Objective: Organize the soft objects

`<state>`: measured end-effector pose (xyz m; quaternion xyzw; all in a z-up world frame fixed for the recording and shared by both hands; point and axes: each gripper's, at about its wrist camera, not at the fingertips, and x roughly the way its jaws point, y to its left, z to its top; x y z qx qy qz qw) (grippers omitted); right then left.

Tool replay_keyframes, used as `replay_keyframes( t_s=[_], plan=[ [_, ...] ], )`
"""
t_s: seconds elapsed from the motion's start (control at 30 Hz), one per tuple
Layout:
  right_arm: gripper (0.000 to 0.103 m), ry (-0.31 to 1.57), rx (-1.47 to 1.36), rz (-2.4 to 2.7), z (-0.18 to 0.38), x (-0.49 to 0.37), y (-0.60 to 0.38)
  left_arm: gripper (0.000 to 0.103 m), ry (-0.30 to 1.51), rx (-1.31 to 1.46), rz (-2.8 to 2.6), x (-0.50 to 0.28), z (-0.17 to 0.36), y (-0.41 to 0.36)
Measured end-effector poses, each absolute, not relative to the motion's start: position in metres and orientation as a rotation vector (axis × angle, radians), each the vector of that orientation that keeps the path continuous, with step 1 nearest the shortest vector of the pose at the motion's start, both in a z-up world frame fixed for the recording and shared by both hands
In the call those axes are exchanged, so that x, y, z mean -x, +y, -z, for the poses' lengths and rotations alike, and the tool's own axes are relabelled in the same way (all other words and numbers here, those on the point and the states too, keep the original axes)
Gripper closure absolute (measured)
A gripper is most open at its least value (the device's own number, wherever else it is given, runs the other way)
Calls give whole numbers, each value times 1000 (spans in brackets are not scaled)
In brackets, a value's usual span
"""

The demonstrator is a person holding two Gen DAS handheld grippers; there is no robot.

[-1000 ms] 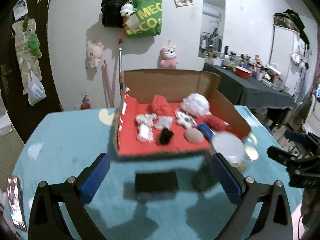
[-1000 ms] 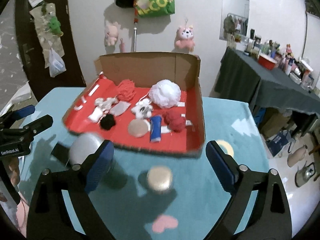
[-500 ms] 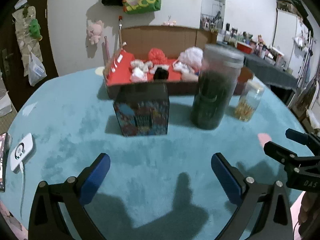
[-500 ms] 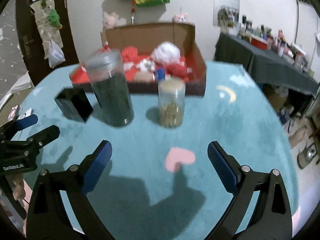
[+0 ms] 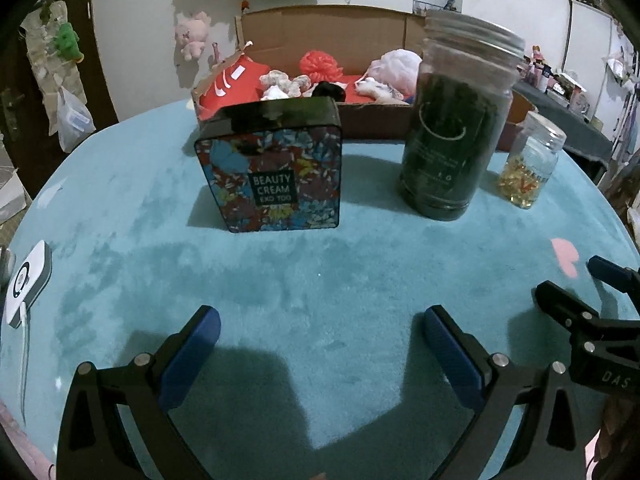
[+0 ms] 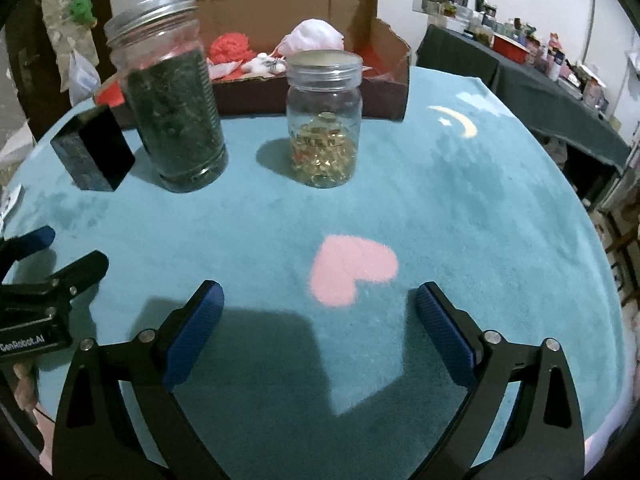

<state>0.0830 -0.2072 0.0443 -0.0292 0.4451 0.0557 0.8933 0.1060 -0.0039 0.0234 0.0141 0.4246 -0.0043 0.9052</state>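
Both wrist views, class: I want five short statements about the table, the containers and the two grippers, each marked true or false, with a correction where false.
1. The left gripper holds the floral tin. False: its jaws are open and empty, well short of the tin.
2. The tall jar of dark green contents stands upright, with its lid on. True.
3. The small jar lies on its side. False: it stands upright on the teal tablecloth.
4. The cardboard box of soft items sits behind the jars. True.
5. The right gripper is shut. False: its jaws are wide open, near the pink heart.
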Motion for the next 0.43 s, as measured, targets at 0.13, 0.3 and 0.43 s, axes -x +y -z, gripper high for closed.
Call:
replay_keyframes(
  t_s=[0.13, 0.3, 0.43],
  plan=[
    [2, 925, 55, -106, -45, -83, -208, 0, 875, -23, 2, -106, -23, -4],
    [1, 926, 59, -104, -45, -86, -208, 0, 872, -18, -1, -103, -22, -3],
    [1, 925, 58, -103, -45, -86, -207, 0, 873, -20, 2, -102, -22, -3]
  ],
)
